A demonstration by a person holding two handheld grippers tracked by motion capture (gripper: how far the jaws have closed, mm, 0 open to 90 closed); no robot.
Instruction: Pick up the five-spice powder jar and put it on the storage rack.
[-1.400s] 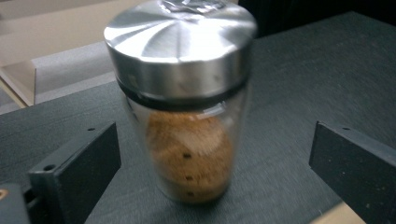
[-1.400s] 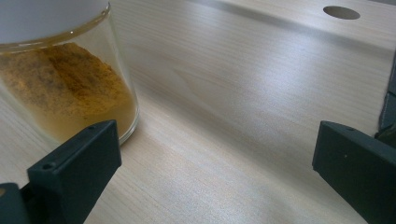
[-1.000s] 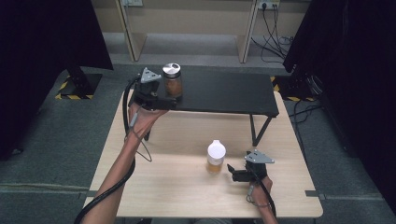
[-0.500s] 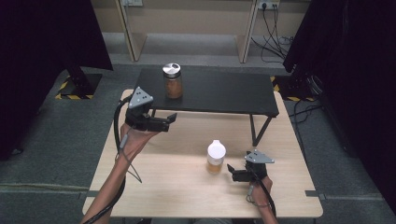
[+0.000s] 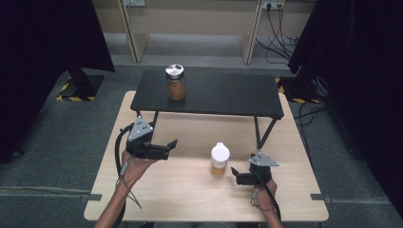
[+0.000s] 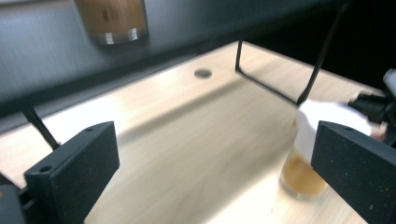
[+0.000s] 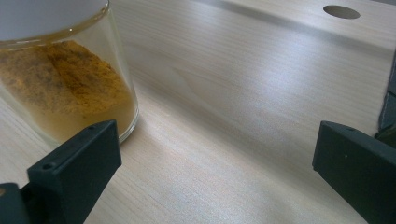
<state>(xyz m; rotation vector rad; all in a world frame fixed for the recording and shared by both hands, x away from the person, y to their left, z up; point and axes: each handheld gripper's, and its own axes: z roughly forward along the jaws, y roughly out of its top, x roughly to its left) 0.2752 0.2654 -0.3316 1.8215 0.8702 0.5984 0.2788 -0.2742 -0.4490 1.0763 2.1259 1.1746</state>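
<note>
Right now we hold two pairs of tongs over a pale wooden surface point(image 5: 190, 190). Our left tongs point(image 5: 168, 146) are wide open and empty, above the surface's left side. Our right tongs point(image 5: 234, 175) are also wide open and empty, resting low just beside a small white-lidded jar point(image 5: 219, 160) of yellow-orange powder. A second jar point(image 5: 176, 81) with a metal lid stands on the black raised shelf point(image 5: 228, 95) behind. The near jar sits off to one side of the right tongs' jaws, not between them, so closing or sliding forward could likely nudge it over or clip its glass wall.
</note>
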